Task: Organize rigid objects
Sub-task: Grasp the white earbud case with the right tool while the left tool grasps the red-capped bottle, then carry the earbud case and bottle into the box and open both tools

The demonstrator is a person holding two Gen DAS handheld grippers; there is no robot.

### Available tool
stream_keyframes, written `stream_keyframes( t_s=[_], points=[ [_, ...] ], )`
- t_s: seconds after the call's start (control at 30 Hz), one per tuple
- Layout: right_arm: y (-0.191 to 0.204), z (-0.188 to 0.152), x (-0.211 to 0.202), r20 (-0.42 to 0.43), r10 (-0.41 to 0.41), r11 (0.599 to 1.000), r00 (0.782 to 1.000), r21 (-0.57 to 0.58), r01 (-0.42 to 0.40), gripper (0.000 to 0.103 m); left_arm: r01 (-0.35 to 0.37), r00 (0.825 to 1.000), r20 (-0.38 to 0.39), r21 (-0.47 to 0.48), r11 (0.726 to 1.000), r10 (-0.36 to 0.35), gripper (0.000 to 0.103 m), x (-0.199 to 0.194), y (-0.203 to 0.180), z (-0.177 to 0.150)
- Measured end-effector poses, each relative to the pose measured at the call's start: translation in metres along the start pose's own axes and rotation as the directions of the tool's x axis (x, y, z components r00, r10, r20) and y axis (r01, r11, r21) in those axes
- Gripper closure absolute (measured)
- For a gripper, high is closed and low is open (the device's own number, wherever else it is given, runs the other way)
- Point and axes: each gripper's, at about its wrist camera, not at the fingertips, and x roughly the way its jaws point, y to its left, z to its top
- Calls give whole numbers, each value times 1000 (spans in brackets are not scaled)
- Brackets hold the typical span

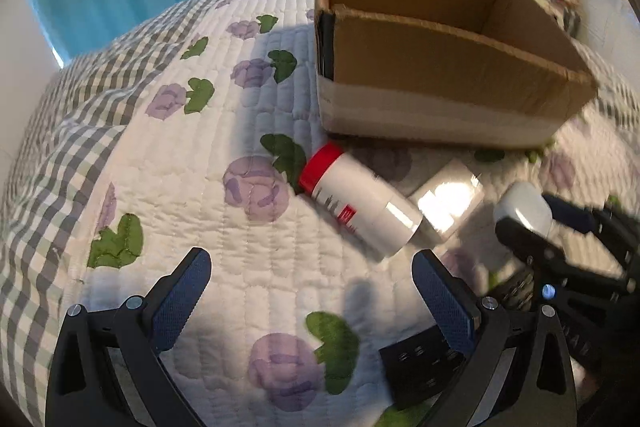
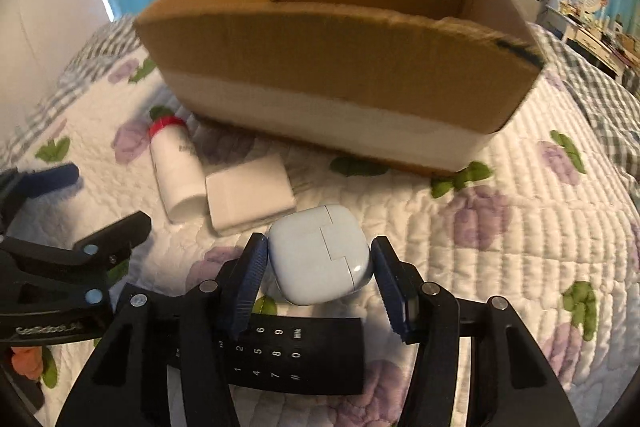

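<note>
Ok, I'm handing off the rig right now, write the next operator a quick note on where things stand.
Right gripper: jaws around the pale blue case, pads at its sides; firm grip not confirmed.
Left gripper: open, empty, hovering over the quilt near the white bottle.
Cardboard box: on the bed, open; what shows of the interior looks empty.
Still outside: white bottle lying on its side, white packet beside it, black keypad under the right gripper.
Done: nothing visibly boxed. Left: likely all four.

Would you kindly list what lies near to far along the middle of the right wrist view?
Black keypad → pale blue case between the right tongs → white block → cardboard box.
</note>
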Motion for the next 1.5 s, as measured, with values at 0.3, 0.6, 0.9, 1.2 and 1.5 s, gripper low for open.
stream_keyframes(
  t_s=[0.3, 0.6, 0.9, 1.2, 1.5],
  points=[
    [-3, 6, -3, 8, -12, 999, 1000, 36, 12, 49, -35, 999, -39, -144, 989, 30, 12, 40, -8, 29],
    [-5, 5, 9, -21, -23, 998, 1000, 50, 24, 49, -17, 1000, -15, -56, 998, 16, 39, 45, -14, 18],
    [-6, 3, 1, -5, -30, 998, 1000, 58, 30, 50, 102, 994, -45, -8, 995, -102, 65, 21, -14, -9],
    [5, -2, -26, 29, -37, 999, 999, 18, 36, 50, 111, 993, -29, 32, 993, -110, 66, -16, -15, -32],
    [17, 5, -76, 100, -68, 997, 993, -29, 72, 50, 160, 987, 19, 18, 987, -160, 66, -63, -14, -33]
  ],
)
